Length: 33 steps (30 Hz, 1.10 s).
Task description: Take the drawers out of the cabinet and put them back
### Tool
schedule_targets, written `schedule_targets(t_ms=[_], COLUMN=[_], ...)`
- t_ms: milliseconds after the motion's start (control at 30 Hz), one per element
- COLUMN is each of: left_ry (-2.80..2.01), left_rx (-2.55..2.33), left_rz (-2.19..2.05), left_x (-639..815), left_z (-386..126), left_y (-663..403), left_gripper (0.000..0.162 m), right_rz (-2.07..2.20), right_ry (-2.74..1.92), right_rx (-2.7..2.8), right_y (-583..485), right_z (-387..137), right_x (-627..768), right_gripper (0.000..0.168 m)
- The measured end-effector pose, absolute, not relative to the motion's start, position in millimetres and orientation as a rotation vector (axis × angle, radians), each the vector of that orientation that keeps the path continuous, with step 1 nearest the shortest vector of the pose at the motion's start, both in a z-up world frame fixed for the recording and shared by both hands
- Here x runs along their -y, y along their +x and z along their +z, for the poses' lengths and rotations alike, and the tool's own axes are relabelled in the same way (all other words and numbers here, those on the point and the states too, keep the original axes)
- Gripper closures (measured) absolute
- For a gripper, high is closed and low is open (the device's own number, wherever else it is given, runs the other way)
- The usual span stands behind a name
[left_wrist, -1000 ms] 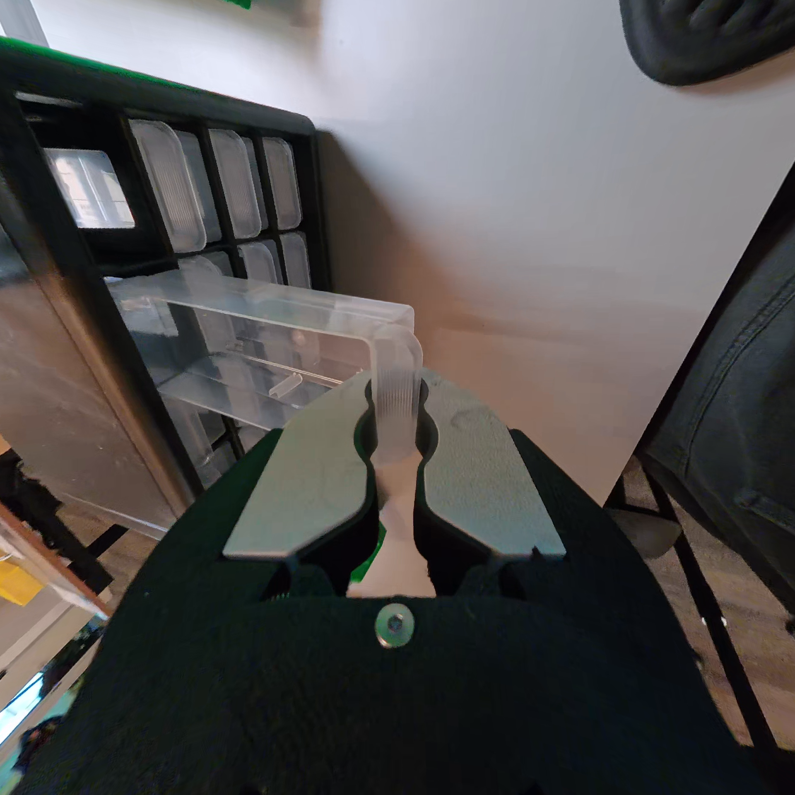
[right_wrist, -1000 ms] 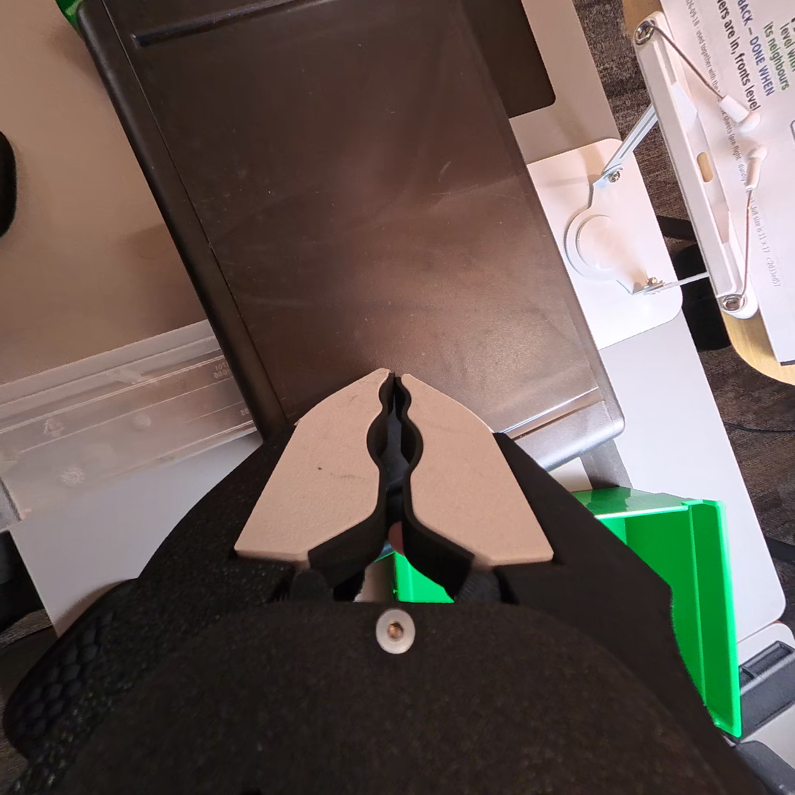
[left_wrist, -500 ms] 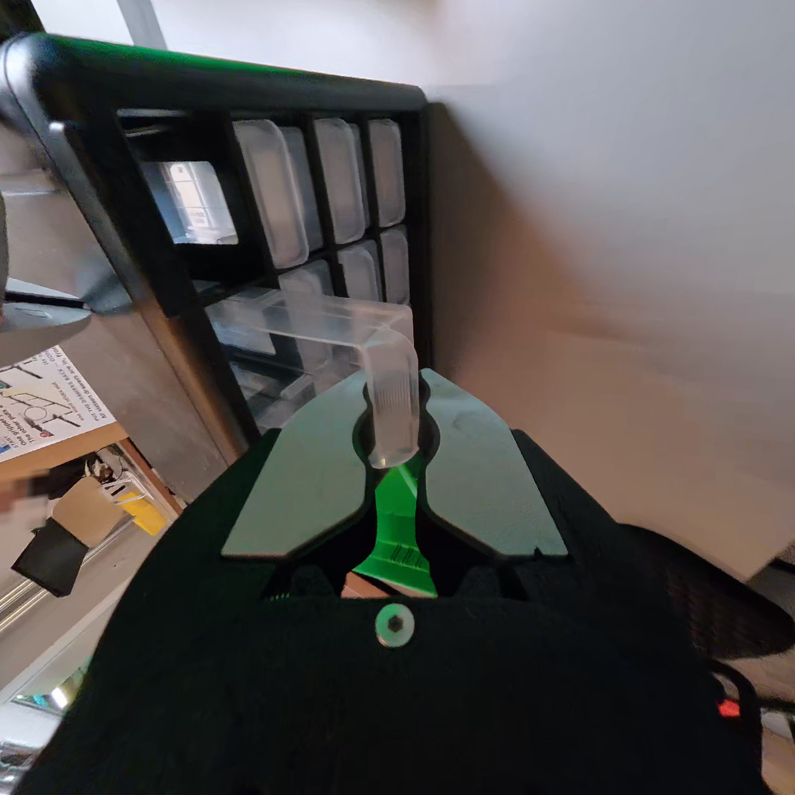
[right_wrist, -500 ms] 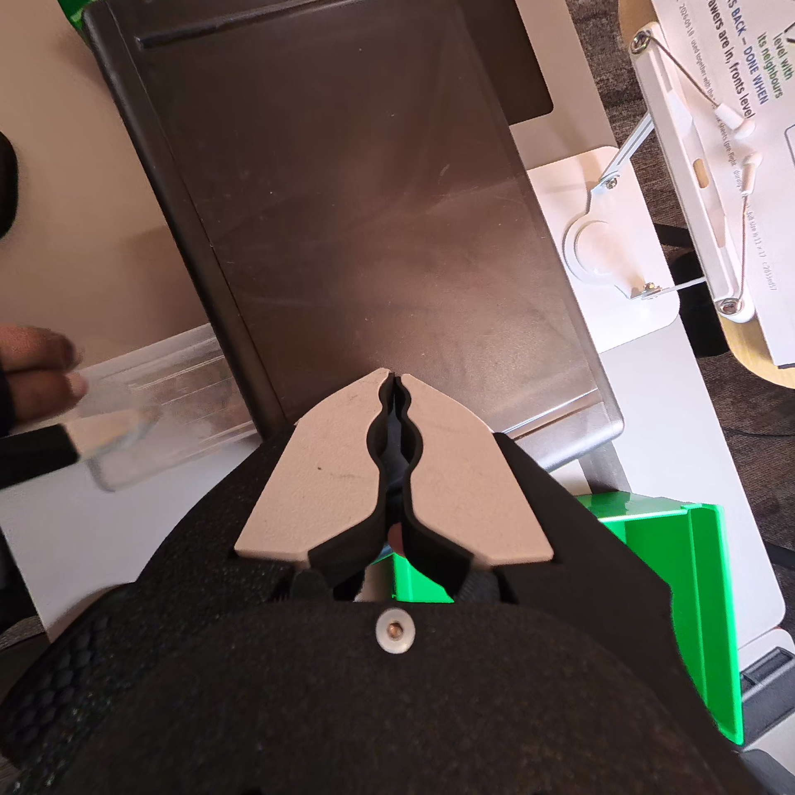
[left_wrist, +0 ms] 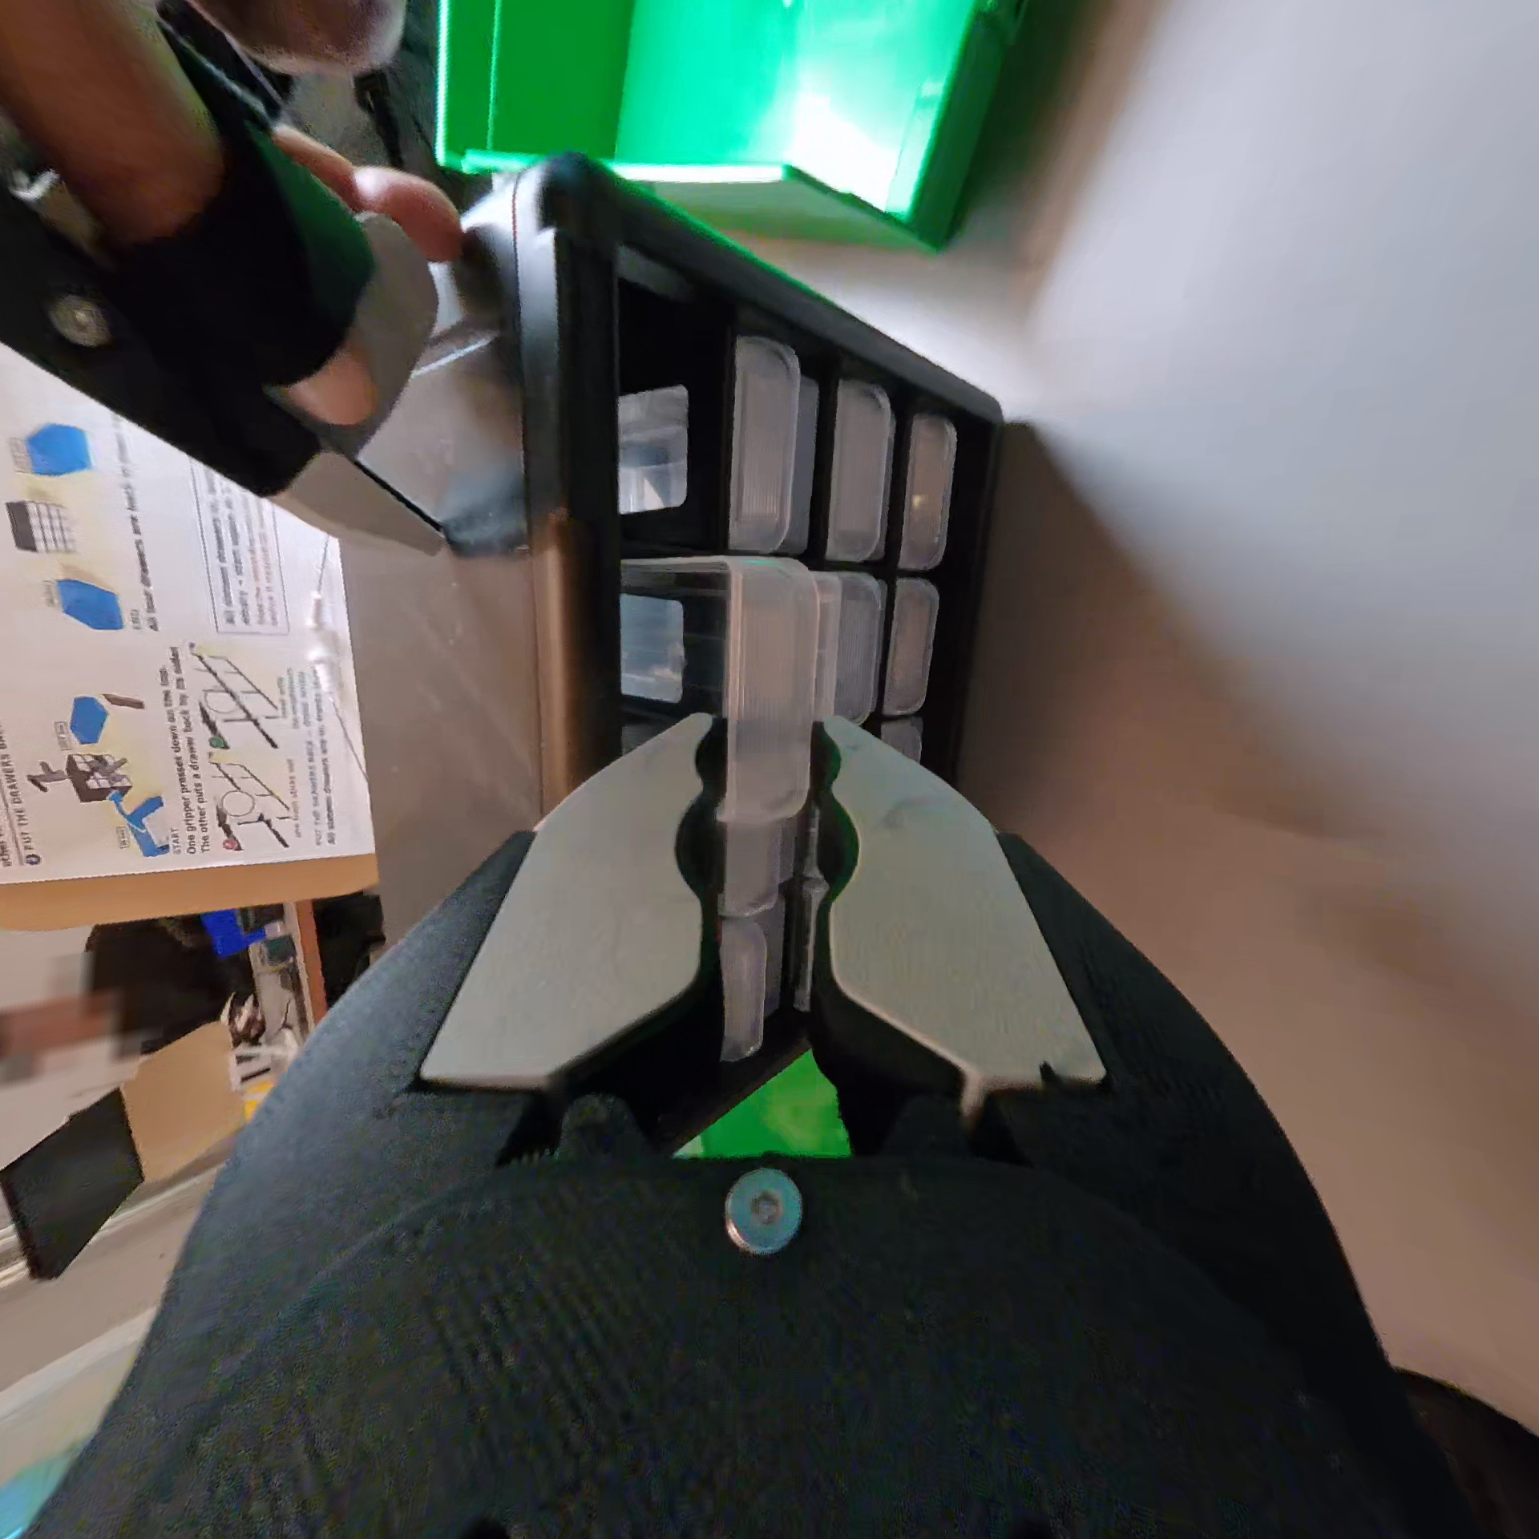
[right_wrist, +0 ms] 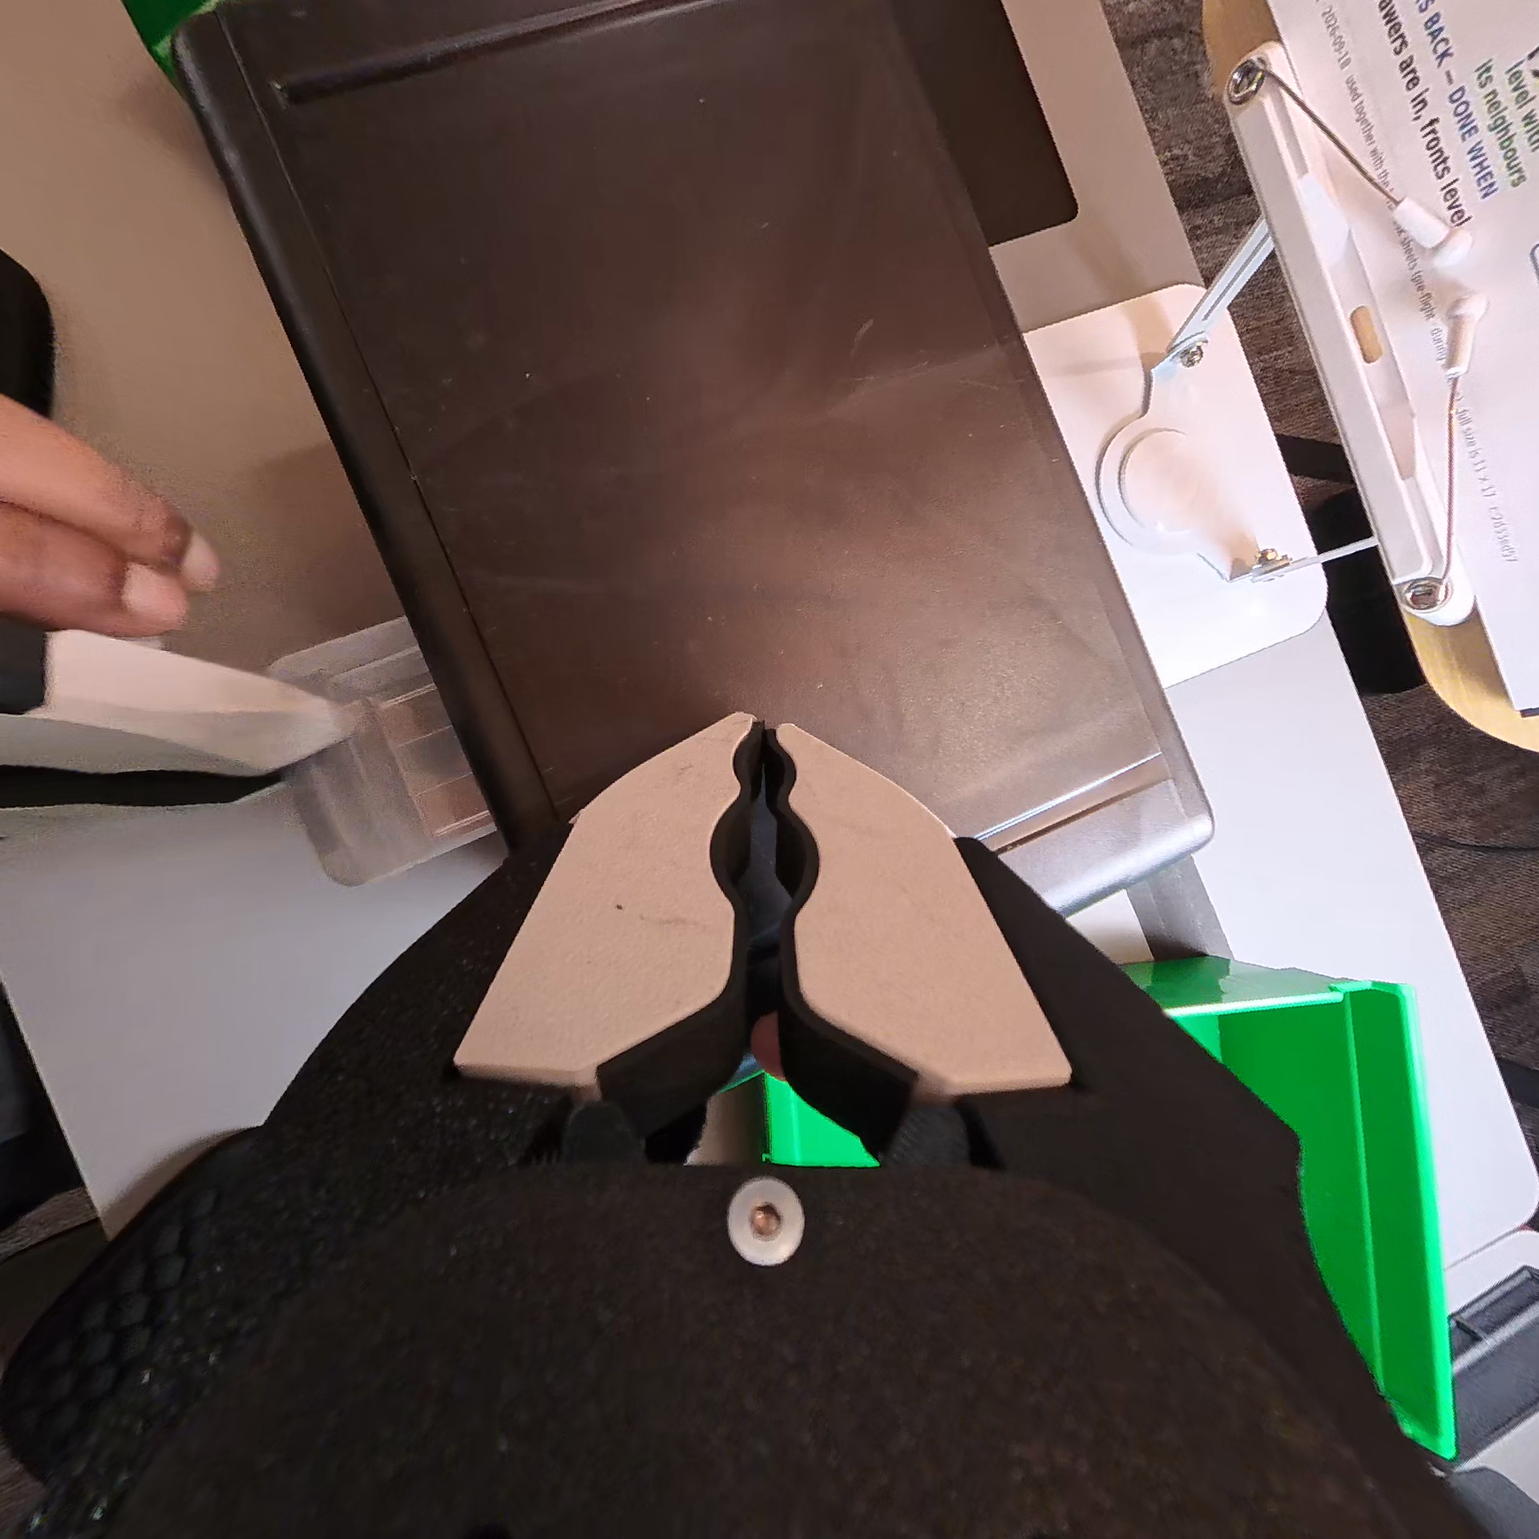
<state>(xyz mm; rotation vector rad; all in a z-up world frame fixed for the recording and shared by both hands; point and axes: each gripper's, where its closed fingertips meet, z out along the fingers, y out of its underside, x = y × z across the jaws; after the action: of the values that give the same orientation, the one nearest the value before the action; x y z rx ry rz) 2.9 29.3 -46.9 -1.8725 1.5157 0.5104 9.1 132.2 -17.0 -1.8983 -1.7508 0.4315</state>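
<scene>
Left tool [left_wrist: 764, 754] round drawer [left_wrist: 762, 658], cabinet [left_wrist: 575, 583] behind.

Printed text on instruction sheet [left_wrist: 179, 666]; clipped white card [right_wrist: 1416, 141].

Black textured gripper [left_wrist: 762, 749] bodies, pale grey wavy-edged fingers [right_wrist: 616, 908], silver centre screw [right_wrist: 764, 1232].

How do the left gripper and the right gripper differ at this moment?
The left gripper is shut on the tab of a clear drawer at the cabinet's front; the right gripper is shut on nothing. The left points at the drawer fronts; the right rests over the cabinet's dark top. Both have grey fingers on black bodies.
</scene>
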Motion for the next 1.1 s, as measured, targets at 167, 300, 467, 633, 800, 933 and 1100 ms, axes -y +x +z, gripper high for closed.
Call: schedule_targets(t_ms=[167, 300, 467, 633, 800, 933, 1100], left_ry=[-1.793, -1.791, -1.654, -1.601, -1.733, -1.778, -1.773], left_rx=[-1.467, -1.414, -1.354, -1.324, -1.248, -1.201, -1.16], left_rz=[0.462, 0.493, 0.409, 0.35, 0.427, 0.462, 0.492], left_x=[-25.2, -40.8, -40.0, -36.6, -66.4, -76.0, -76.9], left_z=[-44.5, -47.5, -40.2, -47.6, -68.2, -80.4, -80.8], left_y=[6.2, -3.0, 5.2, 11.6, 0.2, 2.2, 5.4], left_gripper=[0.143, 0.136, 0.135, 0.162, 0.162, 0.162, 0.162], right_rz=[0.421, 0.415, 0.435, 0.451, 0.448, 0.442, 0.444], right_ry=[-1.905, -1.913, -1.91, -1.925, -1.934, -1.93, -1.943], right_rx=[1.749, 1.748, 1.745, 1.745, 1.739, 1.724, 1.725], right_y=[9.1, 9.2, 9.1, 8.9, 9.0, 9.0, 9.1], right_z=[-17.0, -17.1, -17.0, -17.2, -17.4, -17.3, -17.5], right_x=[-132.2, -132.3, -132.3, -132.4, -132.4, -132.6, -132.5], right_gripper=[0.168, 0.168, 0.168, 0.168, 0.168, 0.168, 0.168])
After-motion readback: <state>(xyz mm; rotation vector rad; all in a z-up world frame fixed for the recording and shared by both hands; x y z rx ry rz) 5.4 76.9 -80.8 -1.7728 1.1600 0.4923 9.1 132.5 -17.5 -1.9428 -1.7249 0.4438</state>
